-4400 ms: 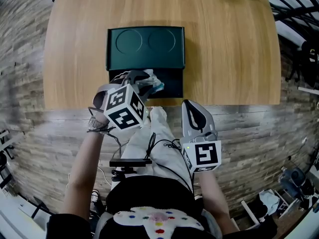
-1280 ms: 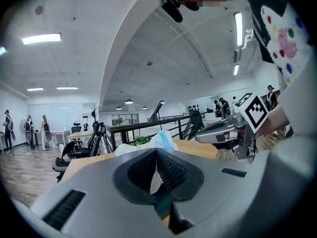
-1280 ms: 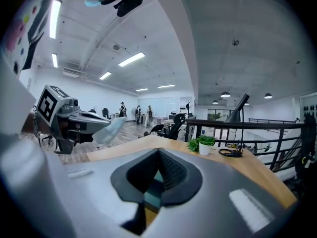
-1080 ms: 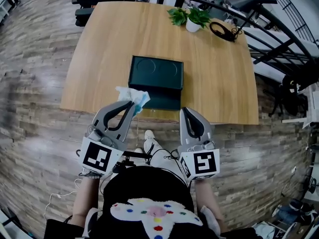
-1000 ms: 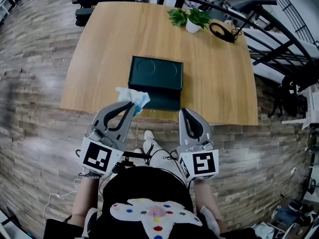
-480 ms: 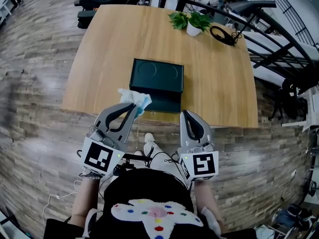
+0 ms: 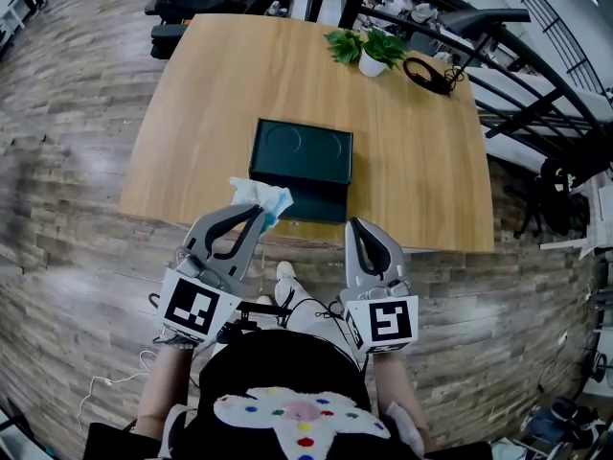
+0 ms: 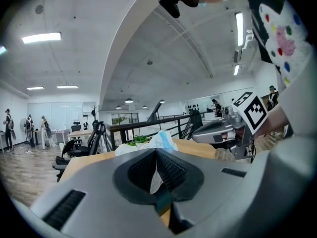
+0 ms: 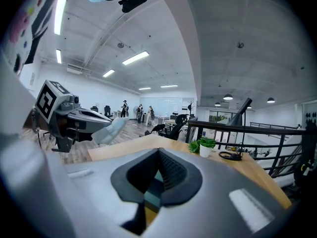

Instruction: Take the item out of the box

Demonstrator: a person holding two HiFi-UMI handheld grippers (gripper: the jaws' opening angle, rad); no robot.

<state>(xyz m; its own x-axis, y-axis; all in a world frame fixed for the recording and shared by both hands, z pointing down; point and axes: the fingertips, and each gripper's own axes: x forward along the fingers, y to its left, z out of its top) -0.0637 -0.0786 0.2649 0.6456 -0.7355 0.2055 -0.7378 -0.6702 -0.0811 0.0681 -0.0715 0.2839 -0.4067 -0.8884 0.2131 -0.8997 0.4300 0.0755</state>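
at the near edge of the wooden table [image 7: 192,113], head view, the left gripper [image 7: 257,215] is held up with its jaws clamped together on the item [image 7: 261,196], a crumpled white and pale blue packet. the left gripper view confirms this: the ribbed pads meet on a thin white flap of the item [image 8: 159,140], and the rest of it bunches above the jaw tips. the item is clear of the box [image 7: 303,167] and sits over the table edge, just beside the box's near left corner. the box is dark green and lies flat near the table's middle, with two round recesses in its far half. the right gripper [image 7: 357,226] is level with the left one, just short of the table edge. the right gripper view shows its jaws closed, nothing between them. a potted plant [image 7: 368,50] stands at the table's far side.
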